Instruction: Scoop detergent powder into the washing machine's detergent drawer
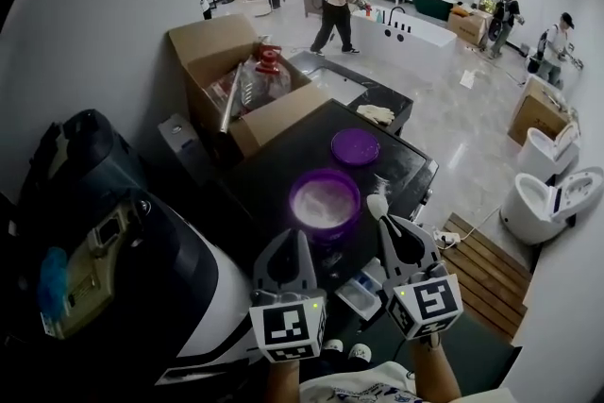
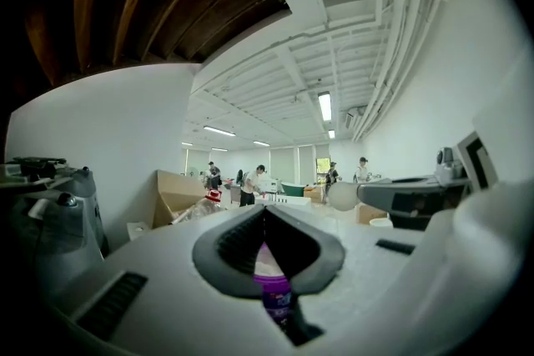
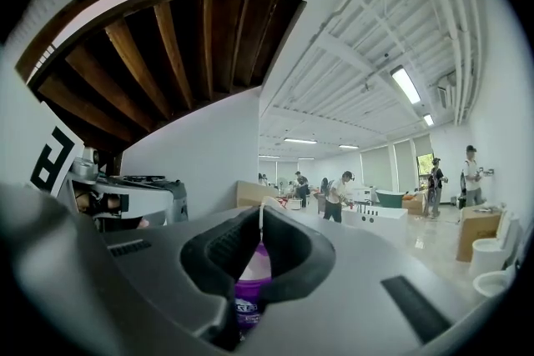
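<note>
White scoop (image 1: 377, 205), bowl forward, in right claw (image 1: 385, 224)

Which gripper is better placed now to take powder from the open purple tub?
Right. The right gripper is shut on the white scoop, whose bowl sits beside the rim of the tub. The left gripper is shut on nothing and only points at the tub.

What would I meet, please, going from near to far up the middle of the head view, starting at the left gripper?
left gripper → tub → lid → cloth → bathtub
</note>
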Available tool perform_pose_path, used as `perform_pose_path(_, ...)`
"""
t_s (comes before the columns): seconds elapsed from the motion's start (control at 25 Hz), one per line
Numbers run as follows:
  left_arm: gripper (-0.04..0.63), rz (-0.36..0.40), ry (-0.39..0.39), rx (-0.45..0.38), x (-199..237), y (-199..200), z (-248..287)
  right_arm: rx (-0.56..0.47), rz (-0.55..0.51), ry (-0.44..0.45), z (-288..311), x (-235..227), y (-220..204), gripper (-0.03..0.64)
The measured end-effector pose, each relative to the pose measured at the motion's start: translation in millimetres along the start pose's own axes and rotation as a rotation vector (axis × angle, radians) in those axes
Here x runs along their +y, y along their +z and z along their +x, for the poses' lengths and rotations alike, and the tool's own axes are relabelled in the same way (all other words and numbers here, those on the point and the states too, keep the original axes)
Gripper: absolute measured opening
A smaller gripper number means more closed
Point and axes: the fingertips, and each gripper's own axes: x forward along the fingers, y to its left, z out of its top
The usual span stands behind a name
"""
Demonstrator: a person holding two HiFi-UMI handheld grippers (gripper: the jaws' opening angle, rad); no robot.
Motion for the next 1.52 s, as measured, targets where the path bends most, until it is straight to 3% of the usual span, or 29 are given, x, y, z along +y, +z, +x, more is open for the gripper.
perform_pose_path(0.56, 0.003, 0.015, 0.034, -0.041, 7, 20, -1, -0.048, 0.034, -0.013, 3, -8, 20, 0.021)
perform_pose_path(1.52, 0.003, 0.011, 0.046, -0.034, 1, 19, -7, -0.052, 0.044, 0.013, -5, -12, 25, 0.021)
